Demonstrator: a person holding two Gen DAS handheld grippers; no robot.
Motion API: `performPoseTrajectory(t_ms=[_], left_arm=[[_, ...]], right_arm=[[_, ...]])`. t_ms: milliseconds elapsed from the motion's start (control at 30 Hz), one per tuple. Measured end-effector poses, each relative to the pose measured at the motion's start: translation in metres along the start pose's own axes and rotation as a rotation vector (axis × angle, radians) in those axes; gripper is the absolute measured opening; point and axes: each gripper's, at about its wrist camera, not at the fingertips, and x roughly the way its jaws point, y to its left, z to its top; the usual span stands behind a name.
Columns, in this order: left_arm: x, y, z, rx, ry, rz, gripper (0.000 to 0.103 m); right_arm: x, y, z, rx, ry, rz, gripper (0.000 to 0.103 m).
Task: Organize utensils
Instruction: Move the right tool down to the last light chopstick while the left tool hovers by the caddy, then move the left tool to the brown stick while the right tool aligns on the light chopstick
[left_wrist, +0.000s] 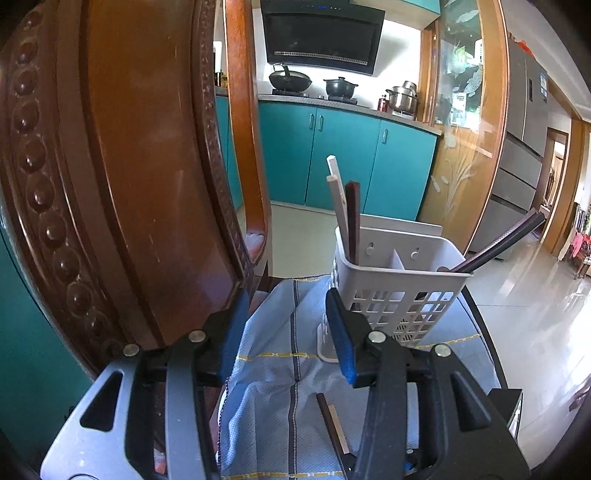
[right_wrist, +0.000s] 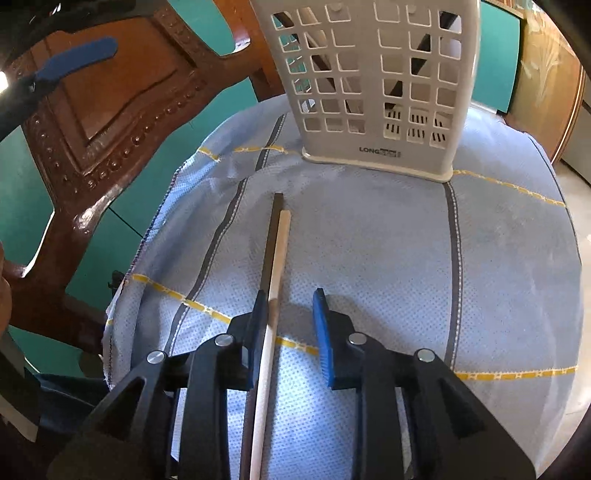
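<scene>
In the left wrist view the left gripper (left_wrist: 284, 332) is spread and empty beside the white basket (left_wrist: 395, 280) and could tip it, while in the right wrist view the right gripper (right_wrist: 290, 325) is spread around two chopsticks (right_wrist: 275, 258) on the cloth (right_wrist: 388, 258), and closing off-centre may catch only one.

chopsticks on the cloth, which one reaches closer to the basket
The dark chopstick: its tip passes the pale chopstick beside it, ending nearer the basket.

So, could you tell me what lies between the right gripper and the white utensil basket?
Only blue cloth, otherwise bare, in the right wrist view. The two chopsticks lie left of that stretch, beside the right gripper, short of the basket.
</scene>
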Motion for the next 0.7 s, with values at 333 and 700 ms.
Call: performPoseTrajectory(t_ms=[333, 700], left_arm=[[0.004, -0.003, -0.003, 0.010, 0.014, 0.008, 0.047], [0.010, -0.005, -0.003, 0.006, 0.031, 0.013, 0.047]], right_arm=[[-0.001, 0.011, -0.005, -0.103, -0.026, -0.122, 0.025], [-0.003, 0.003, 0.001, -0.046, -0.009, -0.027, 0.026]])
